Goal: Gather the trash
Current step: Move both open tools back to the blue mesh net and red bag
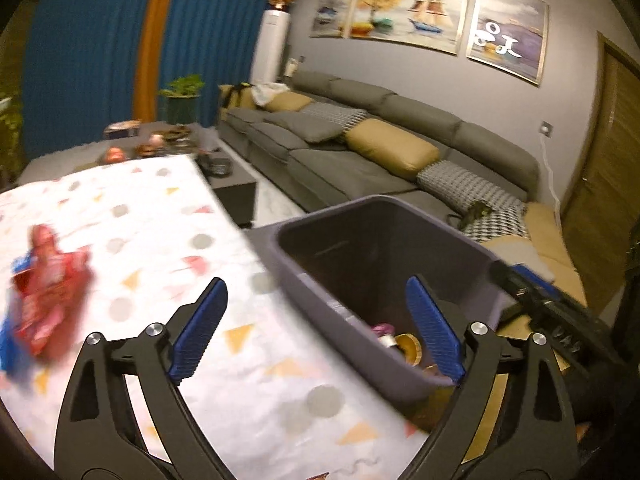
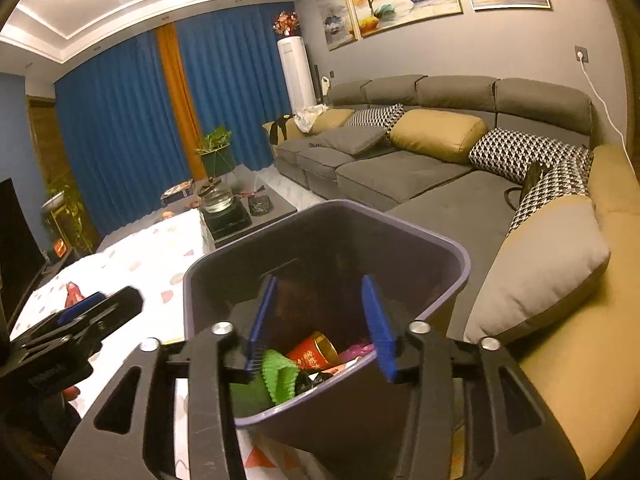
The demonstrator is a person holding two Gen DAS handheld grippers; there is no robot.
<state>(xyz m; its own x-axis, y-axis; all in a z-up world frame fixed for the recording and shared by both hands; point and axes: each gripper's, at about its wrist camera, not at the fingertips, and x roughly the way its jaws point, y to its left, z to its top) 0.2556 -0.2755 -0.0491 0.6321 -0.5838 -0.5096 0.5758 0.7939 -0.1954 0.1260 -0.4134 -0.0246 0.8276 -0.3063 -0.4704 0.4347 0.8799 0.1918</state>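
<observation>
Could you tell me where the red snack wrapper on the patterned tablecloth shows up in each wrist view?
Left wrist: red snack wrapper lies blurred at the far left, on the tablecloth.
Right wrist: it is small at lower left, just above the left gripper.
Shared landmark: the purple bin beside the table.

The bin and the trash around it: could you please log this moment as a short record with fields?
bin: purple-grey, open top, beside the table
in bin: red cup, green wrapper, other bits
table: patterned white cloth
trash left: red wrapper lying on the cloth
left gripper: open, empty, over the table edge and bin
right gripper: open, empty, above the bin's mouth
</observation>
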